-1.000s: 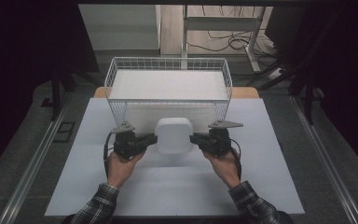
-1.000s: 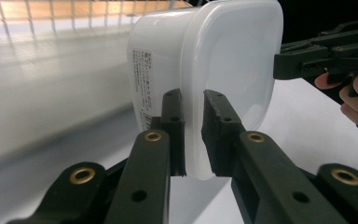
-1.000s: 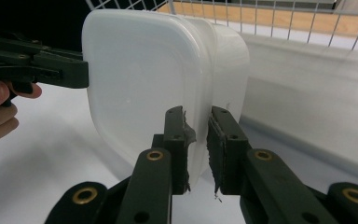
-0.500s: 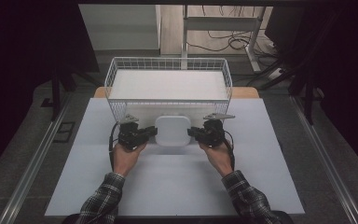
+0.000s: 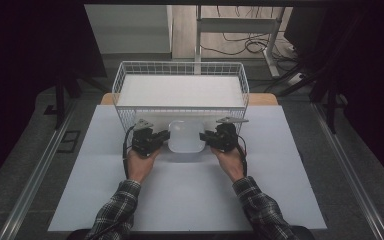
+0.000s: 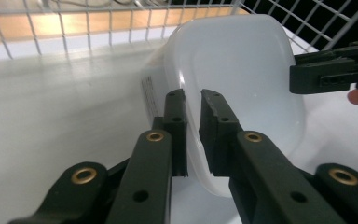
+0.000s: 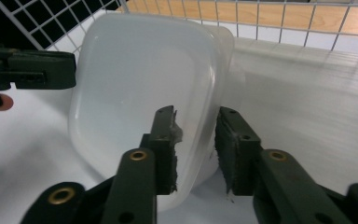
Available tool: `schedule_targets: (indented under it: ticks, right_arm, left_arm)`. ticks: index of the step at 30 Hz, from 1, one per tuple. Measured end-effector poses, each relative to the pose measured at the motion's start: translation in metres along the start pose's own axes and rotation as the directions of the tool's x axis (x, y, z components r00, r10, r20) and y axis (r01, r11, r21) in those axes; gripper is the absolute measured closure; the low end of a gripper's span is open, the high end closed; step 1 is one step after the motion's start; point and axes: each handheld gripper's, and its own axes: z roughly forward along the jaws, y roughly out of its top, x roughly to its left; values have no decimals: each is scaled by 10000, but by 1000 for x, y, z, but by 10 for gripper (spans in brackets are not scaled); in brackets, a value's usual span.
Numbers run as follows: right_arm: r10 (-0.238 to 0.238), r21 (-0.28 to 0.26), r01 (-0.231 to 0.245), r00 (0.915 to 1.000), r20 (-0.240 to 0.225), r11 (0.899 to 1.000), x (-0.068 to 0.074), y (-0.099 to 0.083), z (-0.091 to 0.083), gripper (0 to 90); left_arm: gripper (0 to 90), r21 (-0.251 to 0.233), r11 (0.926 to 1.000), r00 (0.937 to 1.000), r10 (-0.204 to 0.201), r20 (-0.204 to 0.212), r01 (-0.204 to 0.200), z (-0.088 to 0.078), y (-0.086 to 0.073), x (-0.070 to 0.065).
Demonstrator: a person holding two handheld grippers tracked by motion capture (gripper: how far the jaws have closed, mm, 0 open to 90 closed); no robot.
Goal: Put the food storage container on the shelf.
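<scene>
Fingers (image 6: 175, 123) pinching white tub (image 5: 185, 135) rim, white table (image 5: 190, 200), dark room

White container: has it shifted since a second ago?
Yes. The white container has moved away from the person, toward the wire basket, and now sits close against the basket's near wall.

Flat white bench (image 5: 190, 200) carries a white wire-mesh basket (image 5: 126, 80) at the far edge, translucent white plastic tub (image 5: 185, 136) just before it
</scene>
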Motion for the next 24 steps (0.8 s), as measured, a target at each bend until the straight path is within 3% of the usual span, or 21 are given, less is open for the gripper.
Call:
schedule_targets:
  ticks: [2, 3, 10, 16, 17, 18, 19, 24]
  right_arm:
    - [-14, -251, 18, 9999, 164, 9997, -2, 1, 1, 674]
    - [-232, -315, 247, 9986, 483, 9992, -2, 4, 3, 670]
    - [-322, -412, 357, 9959, 840, 9985, -2, 11, 7, 689]
    - [-503, -557, 527, 9977, 449, 9971, -2, 11, -9, 799]
    - [-701, -533, 711, 9973, 197, 9960, 1, 8, -16, 842]
    - [-701, -533, 711, 9973, 197, 9960, 1, 8, -16, 842]
    - [-980, -414, 979, 9952, -20, 9943, 7, 4, -23, 885]
    - [-1425, -168, 1418, 9883, -535, 9898, 17, -9, -29, 890]
  left_arm:
    - [763, 28, 9999, 9998, 143, -109, -142, 4, 0, 0]
    - [759, -154, 9999, 9998, 32, -212, -35, 6, 0, 1]
    - [699, -299, 9987, 9959, 382, -818, -408, 8, 6, 2]
    - [577, -530, 9979, 9983, 355, -465, -379, -10, 1, 1]
    - [489, -587, 9976, 9992, 355, -198, -366, -18, -4, 0]
    - [445, -587, 9976, 9992, 355, -198, -366, -18, -4, 0]
    - [403, -400, 9988, 9995, 274, 141, -268, -27, -9, -1]
    - [289, -30, 9992, 9975, 398, 583, -397, -42, -22, -7]
